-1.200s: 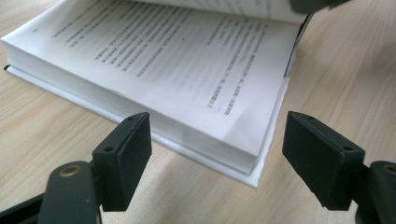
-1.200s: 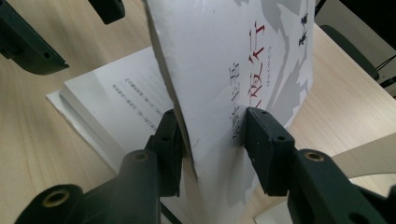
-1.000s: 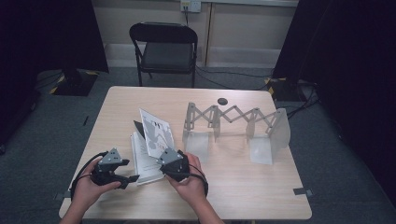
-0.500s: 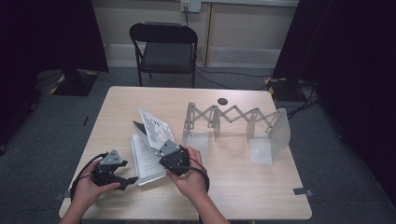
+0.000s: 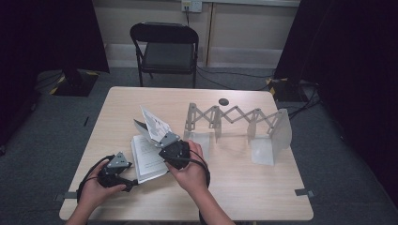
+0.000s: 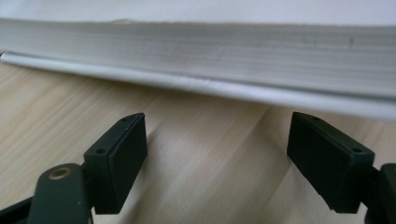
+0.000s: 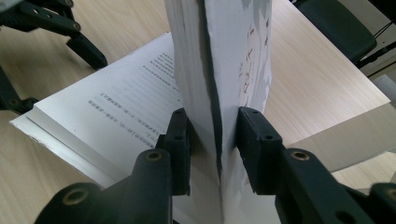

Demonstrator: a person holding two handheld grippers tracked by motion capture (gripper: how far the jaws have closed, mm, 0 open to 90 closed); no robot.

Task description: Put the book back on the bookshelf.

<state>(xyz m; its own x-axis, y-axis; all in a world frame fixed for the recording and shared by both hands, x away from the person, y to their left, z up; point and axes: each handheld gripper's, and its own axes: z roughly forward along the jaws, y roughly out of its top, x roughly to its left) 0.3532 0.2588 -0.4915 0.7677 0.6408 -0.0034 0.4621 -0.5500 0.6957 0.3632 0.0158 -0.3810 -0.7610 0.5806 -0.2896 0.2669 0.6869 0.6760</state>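
Pages and front cover of the open book (image 5: pixel 149 157) rise off the bench (image 5: pixel 244 187) in our right hand-held gripper (image 5: pixel 162 140), whose jaws pinch that raised bundle (image 7: pixel 219 84) from both sides. In the right gripper view the two black pads press flat against the stack, one on the page side and one on the printed cover side, and the bundle stands nearly upright between them. The rest of the book lies flat on the bench below, its printed page facing up, near the front left part of the bench top.

Our left hand-held gripper (image 5: pixel 129 180) sits low at the book's left edge, jaws spread apart. In the left gripper view the two pads stand wide with bare wood between them, and the book's thick page edge (image 6: pixel 201 56) runs across just beyond the tips, not touched.

Farther right on the bench stands an extended folding rack (image 5: pixel 234 124) with light panels at its ends. A small dark disc (image 5: pixel 224 101) lies behind it, and a black folding chair (image 5: pixel 166 49) stands beyond the far edge.
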